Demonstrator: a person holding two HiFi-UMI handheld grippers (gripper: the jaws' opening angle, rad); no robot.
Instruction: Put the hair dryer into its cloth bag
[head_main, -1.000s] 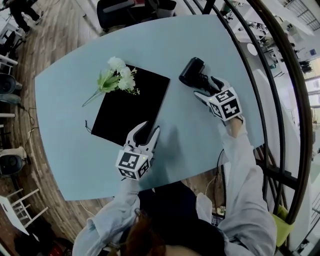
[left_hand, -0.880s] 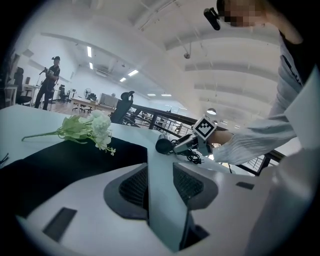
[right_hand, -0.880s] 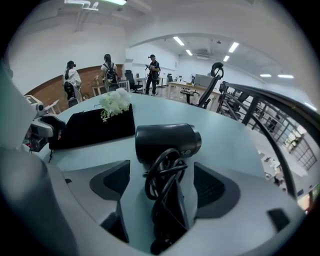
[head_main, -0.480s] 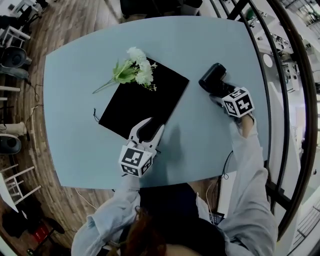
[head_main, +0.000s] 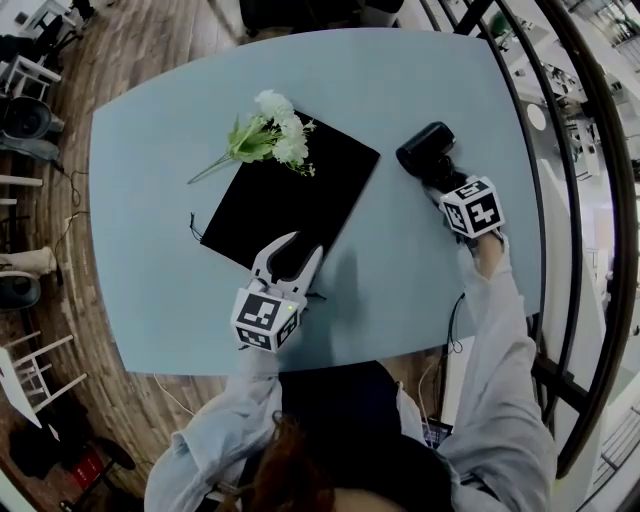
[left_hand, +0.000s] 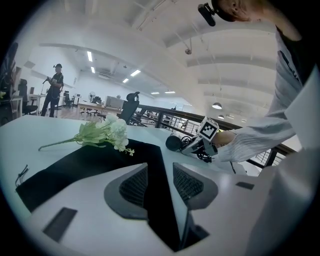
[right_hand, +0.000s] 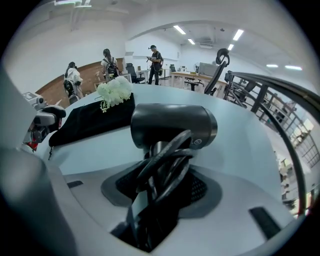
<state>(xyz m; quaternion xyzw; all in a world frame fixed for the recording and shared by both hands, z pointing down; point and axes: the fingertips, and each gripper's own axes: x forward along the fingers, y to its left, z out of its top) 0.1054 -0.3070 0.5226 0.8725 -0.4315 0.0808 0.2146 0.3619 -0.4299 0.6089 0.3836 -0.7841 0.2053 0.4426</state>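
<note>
The black hair dryer lies on the pale blue table at the right, its cord coiled round its handle. My right gripper points steeply down at it. Its jaws have just been closing, and in the right gripper view the pads press on the handle and cord loops. The flat black cloth bag lies mid-table. My left gripper hovers open at the bag's near edge, and black cloth shows through the gap between its jaws.
A bunch of white artificial flowers rests on the bag's far corner. A dark metal railing curves past the table's right side. Chairs and stools stand on the wooden floor at the left. Several people stand far off.
My right gripper has sunk onto the hair dryer's handle and its jaws have narrowed around it. The left gripper has edged a little along the bag's near edge.
</note>
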